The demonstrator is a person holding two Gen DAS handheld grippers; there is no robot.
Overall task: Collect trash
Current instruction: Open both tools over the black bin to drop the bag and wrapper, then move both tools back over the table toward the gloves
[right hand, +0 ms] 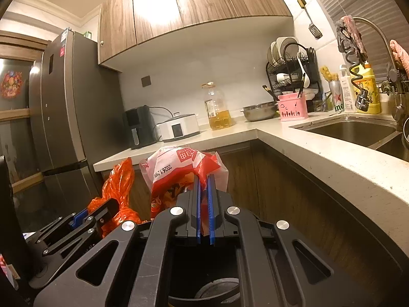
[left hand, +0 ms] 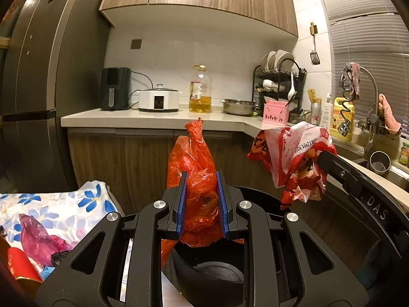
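My left tool [left hand: 202, 202] is clamped on a crumpled orange plastic bag [left hand: 196, 163], and my right tool [right hand: 203, 204] is pinched nearly together on a red-and-white printed bag [right hand: 179, 168]; both bags hang over the black bin [left hand: 255, 194] below, the orange one to the left of the printed one

What could go wrong, as I judge it: the orange film is slick and bunched loosely between my pads, so it could slide free early and drape over the bin's rim rather than drop inside. The printed bag is caught only by a thin fold, so it might tear or cling to the pad when I let go. The two bags are near enough to snag each other

To the left stands a dark fridge [left hand: 38, 76] and a flowered cloth [left hand: 51, 204]; the pale tabletop [right hand: 230, 130] carries an air fryer [left hand: 115, 88], a cooker [left hand: 158, 101], an oil bottle [left hand: 200, 89], a steel bowl [left hand: 239, 106] and a dish rack [left hand: 280, 76], then turns its corner toward the sink [right hand: 352, 130] at right
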